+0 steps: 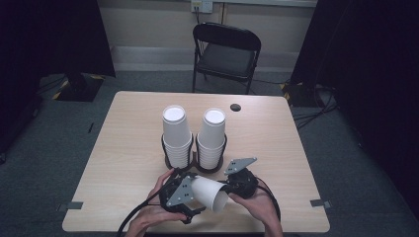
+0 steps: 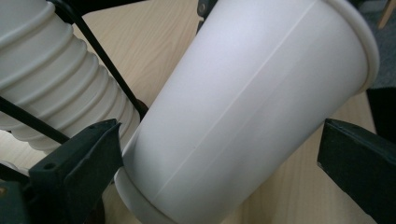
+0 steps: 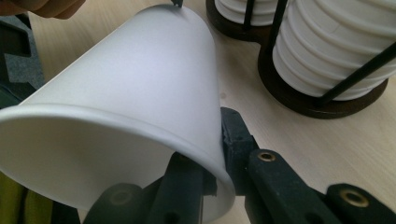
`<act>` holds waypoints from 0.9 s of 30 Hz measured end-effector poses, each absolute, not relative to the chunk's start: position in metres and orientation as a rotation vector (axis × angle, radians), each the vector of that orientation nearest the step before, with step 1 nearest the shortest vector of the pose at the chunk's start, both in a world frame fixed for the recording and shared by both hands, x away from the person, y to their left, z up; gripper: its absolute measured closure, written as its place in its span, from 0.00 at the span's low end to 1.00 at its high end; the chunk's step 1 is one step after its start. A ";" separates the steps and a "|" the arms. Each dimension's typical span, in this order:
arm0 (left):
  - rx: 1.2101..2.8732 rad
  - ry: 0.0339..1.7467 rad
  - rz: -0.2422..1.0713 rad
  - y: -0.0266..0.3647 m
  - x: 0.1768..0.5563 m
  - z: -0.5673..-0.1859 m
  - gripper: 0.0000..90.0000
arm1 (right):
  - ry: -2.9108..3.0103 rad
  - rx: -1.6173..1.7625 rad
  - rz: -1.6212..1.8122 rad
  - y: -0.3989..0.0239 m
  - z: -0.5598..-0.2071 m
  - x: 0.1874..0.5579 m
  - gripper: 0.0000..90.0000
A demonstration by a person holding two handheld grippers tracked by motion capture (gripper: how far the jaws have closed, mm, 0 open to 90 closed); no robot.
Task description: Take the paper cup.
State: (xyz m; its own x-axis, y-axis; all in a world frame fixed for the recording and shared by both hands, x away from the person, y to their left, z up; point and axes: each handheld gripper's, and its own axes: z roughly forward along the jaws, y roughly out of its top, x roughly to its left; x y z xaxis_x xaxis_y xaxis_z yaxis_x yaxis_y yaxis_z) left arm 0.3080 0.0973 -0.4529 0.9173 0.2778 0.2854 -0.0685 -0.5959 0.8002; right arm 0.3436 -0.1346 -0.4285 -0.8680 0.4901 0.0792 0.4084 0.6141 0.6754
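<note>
A single white paper cup (image 1: 210,192) (image 2: 243,107) (image 3: 126,93) lies on its side above the table's front edge, held between both grippers. My right gripper (image 1: 233,189) (image 3: 210,149) is shut on its rim, one jaw inside the wall and one outside. My left gripper (image 1: 192,190) (image 2: 219,158) is open around the cup's base end; its left jaw touches the cup and its right jaw stands apart. Behind them stand two stacks of upside-down white cups (image 1: 176,136) (image 1: 212,136) in a black wire holder (image 1: 210,169).
The wooden table (image 1: 123,148) has a small round hole (image 1: 235,107) near its far edge. A black folding chair (image 1: 227,49) stands beyond the table. The holder's dark wooden base (image 3: 299,100) and the ribbed cup stack (image 2: 51,79) sit close to the grippers.
</note>
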 end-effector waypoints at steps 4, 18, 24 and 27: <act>2.164 0.140 0.490 0.091 0.309 -0.456 0.00 | 2.709 0.776 1.118 -0.136 -0.427 0.346 0.97; 2.152 0.152 0.537 0.076 0.308 -0.461 0.02 | 2.691 0.879 1.210 -0.132 -0.426 0.349 0.98; 2.122 0.141 0.526 0.072 0.306 -0.461 0.05 | 2.716 0.907 1.183 -0.126 -0.427 0.352 0.97; 2.105 0.137 0.529 0.070 0.304 -0.459 0.05 | 2.722 0.934 1.190 -0.124 -0.428 0.353 0.96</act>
